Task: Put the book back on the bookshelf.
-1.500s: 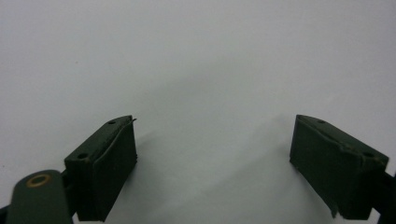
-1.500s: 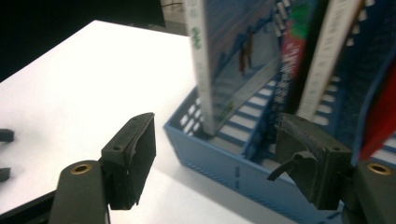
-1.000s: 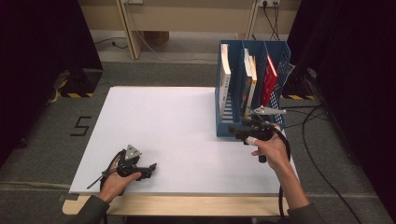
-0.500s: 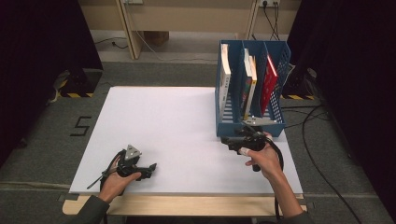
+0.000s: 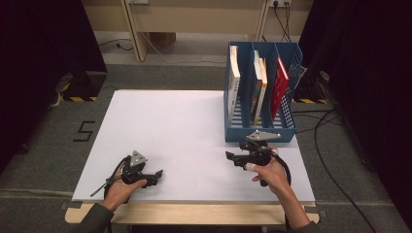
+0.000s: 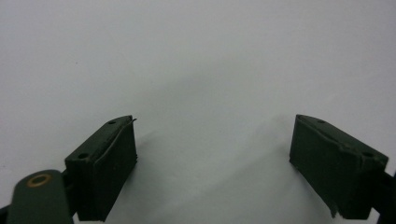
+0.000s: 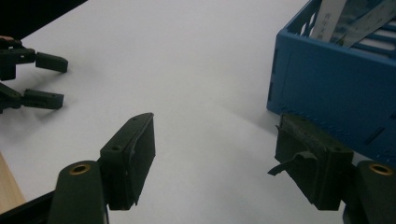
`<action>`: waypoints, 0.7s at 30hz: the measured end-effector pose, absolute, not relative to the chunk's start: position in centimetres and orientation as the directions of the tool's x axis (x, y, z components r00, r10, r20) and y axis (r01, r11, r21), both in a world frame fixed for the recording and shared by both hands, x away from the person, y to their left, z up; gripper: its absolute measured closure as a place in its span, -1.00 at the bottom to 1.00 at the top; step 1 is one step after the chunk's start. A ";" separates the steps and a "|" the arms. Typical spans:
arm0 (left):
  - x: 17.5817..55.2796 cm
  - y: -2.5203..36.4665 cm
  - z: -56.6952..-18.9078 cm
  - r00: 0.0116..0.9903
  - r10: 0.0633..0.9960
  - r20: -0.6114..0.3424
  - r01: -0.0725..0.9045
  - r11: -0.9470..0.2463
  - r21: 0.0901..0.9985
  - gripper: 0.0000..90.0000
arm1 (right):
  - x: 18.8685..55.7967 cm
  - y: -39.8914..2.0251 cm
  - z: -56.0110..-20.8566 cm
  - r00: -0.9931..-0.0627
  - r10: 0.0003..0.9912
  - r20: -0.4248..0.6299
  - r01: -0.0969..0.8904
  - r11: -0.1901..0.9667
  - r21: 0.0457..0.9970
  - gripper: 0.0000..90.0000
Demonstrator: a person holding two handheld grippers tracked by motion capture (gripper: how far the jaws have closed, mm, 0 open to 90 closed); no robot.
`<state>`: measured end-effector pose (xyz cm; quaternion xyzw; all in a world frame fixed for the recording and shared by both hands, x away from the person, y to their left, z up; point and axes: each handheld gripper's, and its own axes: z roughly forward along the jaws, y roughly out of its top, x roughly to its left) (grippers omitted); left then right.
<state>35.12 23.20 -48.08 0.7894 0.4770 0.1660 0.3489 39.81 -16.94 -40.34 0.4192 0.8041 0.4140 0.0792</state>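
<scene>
Matt white table [image 5: 184,126]; blue plastic slotted rack [image 5: 260,131] holds paper-covered books [image 5: 234,82].

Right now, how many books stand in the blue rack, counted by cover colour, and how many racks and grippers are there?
White book: 1
Yellow-edged book: 1
Red book: 1
Blue rack: 1
Grippers, left gripper and right gripper, both open and empty: 2
Total: 6

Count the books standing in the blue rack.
4 visible: a white book in the left slot, two books together in the middle slot, a red book in the right slot of the blue rack. More may be hidden.
</scene>
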 end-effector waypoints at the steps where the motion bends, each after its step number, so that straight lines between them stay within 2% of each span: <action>1: 35.1 23.2 -48.1 0.490 0.869 -0.070 0.637 -0.302 0.709 -0.69 | 39.8 -16.9 -40.5 -0.638 0.737 0.222 0.610 0.308 0.730 -0.34; 9: 35.1 23.2 -48.1 0.490 0.869 -0.070 0.636 -0.301 0.710 -0.69 | 39.2 -16.3 -41.7 -0.650 0.730 0.212 0.613 0.337 0.715 -0.36; 17: 35.1 23.2 -48.1 0.492 0.868 -0.071 0.637 -0.303 0.708 -0.69 | 38.9 -15.7 -43.6 -0.633 0.748 0.200 0.646 0.368 0.669 -0.54; 21: 35.1 23.2 -48.1 0.492 0.868 -0.071 0.638 -0.303 0.708 -0.69 | 38.6 -15.4 -44.5 -0.635 0.752 0.176 0.646 0.392 0.655 -0.55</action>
